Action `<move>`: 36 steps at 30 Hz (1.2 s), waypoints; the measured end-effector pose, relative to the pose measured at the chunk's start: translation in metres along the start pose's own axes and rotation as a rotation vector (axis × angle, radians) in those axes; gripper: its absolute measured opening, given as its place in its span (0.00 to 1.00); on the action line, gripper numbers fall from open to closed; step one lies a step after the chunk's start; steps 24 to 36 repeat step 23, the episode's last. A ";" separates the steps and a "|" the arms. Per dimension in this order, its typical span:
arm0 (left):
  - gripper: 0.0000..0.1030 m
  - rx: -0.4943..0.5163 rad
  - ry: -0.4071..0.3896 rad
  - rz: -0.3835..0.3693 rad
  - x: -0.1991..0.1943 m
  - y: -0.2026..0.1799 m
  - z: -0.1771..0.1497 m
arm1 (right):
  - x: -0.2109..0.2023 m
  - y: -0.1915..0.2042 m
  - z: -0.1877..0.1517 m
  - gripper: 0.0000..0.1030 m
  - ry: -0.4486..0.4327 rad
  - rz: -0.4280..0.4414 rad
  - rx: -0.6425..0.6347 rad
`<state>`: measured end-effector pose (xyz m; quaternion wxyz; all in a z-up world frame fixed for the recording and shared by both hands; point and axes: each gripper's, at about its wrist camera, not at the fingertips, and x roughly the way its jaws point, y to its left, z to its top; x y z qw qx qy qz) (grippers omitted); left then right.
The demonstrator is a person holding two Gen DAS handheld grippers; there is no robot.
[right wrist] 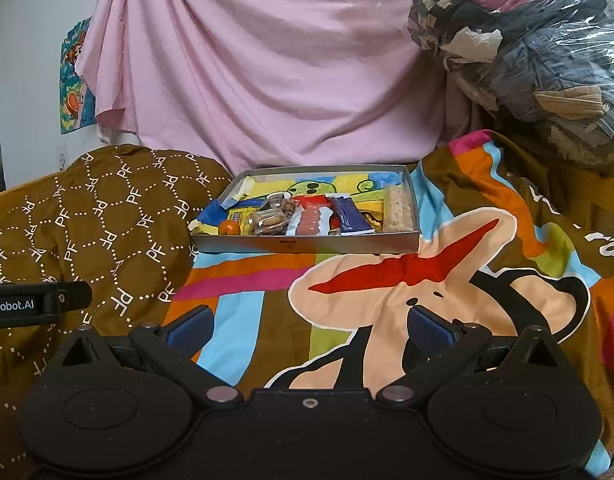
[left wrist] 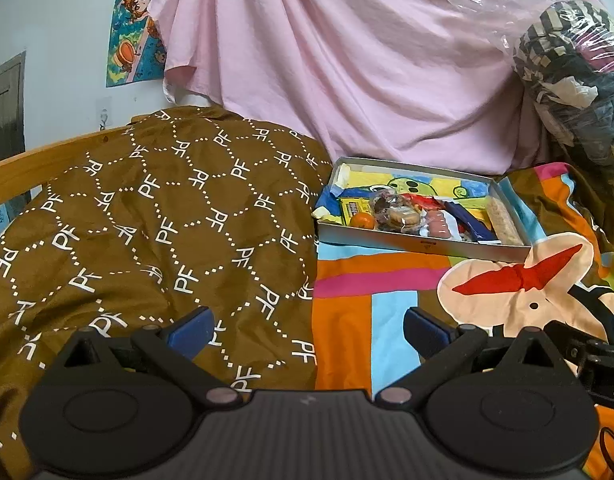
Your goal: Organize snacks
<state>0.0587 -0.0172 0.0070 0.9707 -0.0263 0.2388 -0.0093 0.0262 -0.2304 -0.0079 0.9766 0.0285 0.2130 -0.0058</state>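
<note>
Grey tray [right wrist: 307,245] of snacks sits well ahead; left tool [left wrist: 309,330] and right tool [right wrist: 309,330] gape empty.

Both grippers are matte black. The left gripper [left wrist: 309,330] has two round discs at 8 and 4 o'clock, a ribbed grey centre plate, silver pivot pins, triangular cut-outs in its linkage arms, and blue pads [left wrist: 191,330] on its jaws. The right gripper [right wrist: 309,328] has the same discs, pins, triangles and blue pads [right wrist: 191,328], with a smooth speckled body and one small screw [right wrist: 310,402] at centre. At 9 o'clock in the right view, a black bar [right wrist: 35,302] reads "nRobot.AI".
</note>
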 end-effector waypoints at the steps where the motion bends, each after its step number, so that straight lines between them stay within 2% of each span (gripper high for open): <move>1: 0.99 0.000 0.001 0.001 0.000 0.000 0.000 | 0.000 0.000 0.000 0.99 0.000 0.000 0.000; 36: 0.99 0.016 0.005 0.001 0.000 -0.001 0.000 | 0.001 0.001 0.000 0.99 0.007 0.005 -0.007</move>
